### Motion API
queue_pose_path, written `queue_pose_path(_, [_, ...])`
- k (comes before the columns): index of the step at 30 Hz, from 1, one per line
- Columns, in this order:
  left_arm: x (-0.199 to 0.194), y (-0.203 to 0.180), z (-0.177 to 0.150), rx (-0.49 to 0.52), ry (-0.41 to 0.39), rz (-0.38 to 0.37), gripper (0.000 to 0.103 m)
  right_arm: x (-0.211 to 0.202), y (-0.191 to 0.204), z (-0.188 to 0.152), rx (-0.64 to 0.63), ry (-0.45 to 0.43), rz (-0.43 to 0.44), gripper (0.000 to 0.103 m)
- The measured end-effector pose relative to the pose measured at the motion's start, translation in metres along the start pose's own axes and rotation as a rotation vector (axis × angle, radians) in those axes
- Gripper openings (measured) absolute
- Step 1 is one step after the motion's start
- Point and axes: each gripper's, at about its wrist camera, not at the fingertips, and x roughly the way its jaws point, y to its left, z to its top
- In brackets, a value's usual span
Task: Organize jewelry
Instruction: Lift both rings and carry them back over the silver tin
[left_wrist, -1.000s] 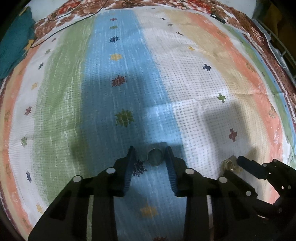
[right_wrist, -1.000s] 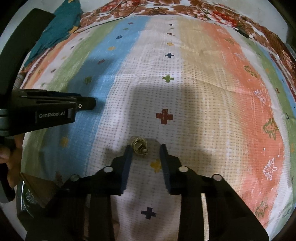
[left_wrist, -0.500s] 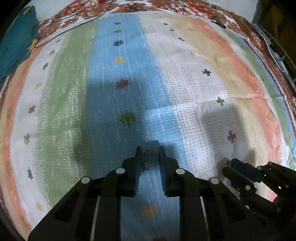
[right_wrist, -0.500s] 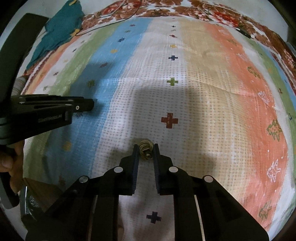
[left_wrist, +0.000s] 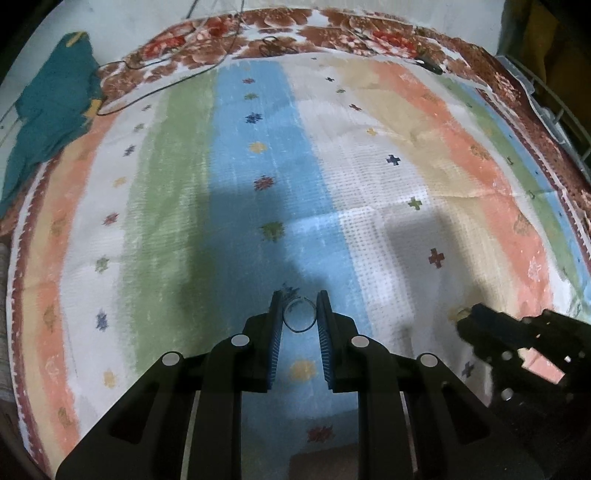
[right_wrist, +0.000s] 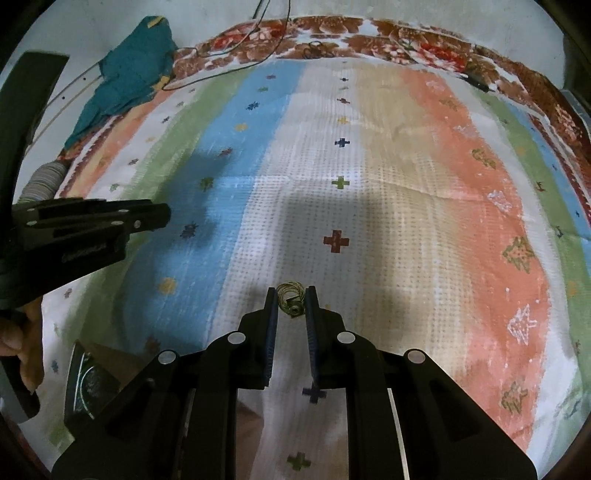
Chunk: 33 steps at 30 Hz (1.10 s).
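My left gripper (left_wrist: 299, 312) is shut on a thin silver ring (left_wrist: 299, 318), held upright between the fingertips a little above the striped cloth (left_wrist: 369, 177). My right gripper (right_wrist: 291, 306) is shut on a gold ring with a coiled top (right_wrist: 290, 299), also lifted off the cloth. The right gripper shows at the lower right of the left wrist view (left_wrist: 469, 321). The left gripper shows at the left of the right wrist view (right_wrist: 159, 218).
A dark jewelry box (right_wrist: 92, 376) lies at the lower left of the right wrist view. A teal cloth (left_wrist: 48, 122) and thin cables (left_wrist: 155, 88) lie at the far edge. A wire rack (left_wrist: 554, 110) stands at the far right.
Both grippers closed on their rings, the left on the silver ring and the right on the gold one, then lifted them off the cloth and drew back.
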Motion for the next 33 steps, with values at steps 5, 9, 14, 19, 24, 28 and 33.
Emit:
queue_pose_path(5, [-0.014,0.004,-0.01,-0.013,-0.038,0.003,0.018,-0.014,0.002,-0.004,-0.002,-0.023,-0.005,0.016])
queue_pose_path(9, [-0.025,0.005,-0.018,-0.025,-0.052,-0.005,0.018,-0.018,0.004,-0.008,-0.011,-0.026,-0.019,0.016])
queue_pose_path(14, [-0.036,0.008,-0.025,-0.041,-0.071,-0.012,0.018,-0.029,0.004,-0.012,-0.019,-0.044,-0.037,0.016])
queue_pose_path(19, [-0.051,0.012,-0.033,-0.051,-0.106,-0.022,0.018,-0.039,0.007,-0.018,-0.023,-0.072,-0.045,0.016])
queue_pose_path(24, [-0.069,0.011,-0.043,-0.041,-0.148,-0.02,0.018,-0.048,0.013,-0.024,-0.038,-0.105,-0.033,0.016])
queue_pose_path(28, [-0.083,0.008,-0.051,-0.026,-0.178,-0.019,0.018,-0.058,0.019,-0.03,-0.057,-0.129,-0.019,0.016])
queue_pose_path(33, [-0.103,0.001,-0.063,-0.007,-0.203,-0.042,0.018,-0.074,0.025,-0.037,-0.073,-0.161,0.011,0.016])
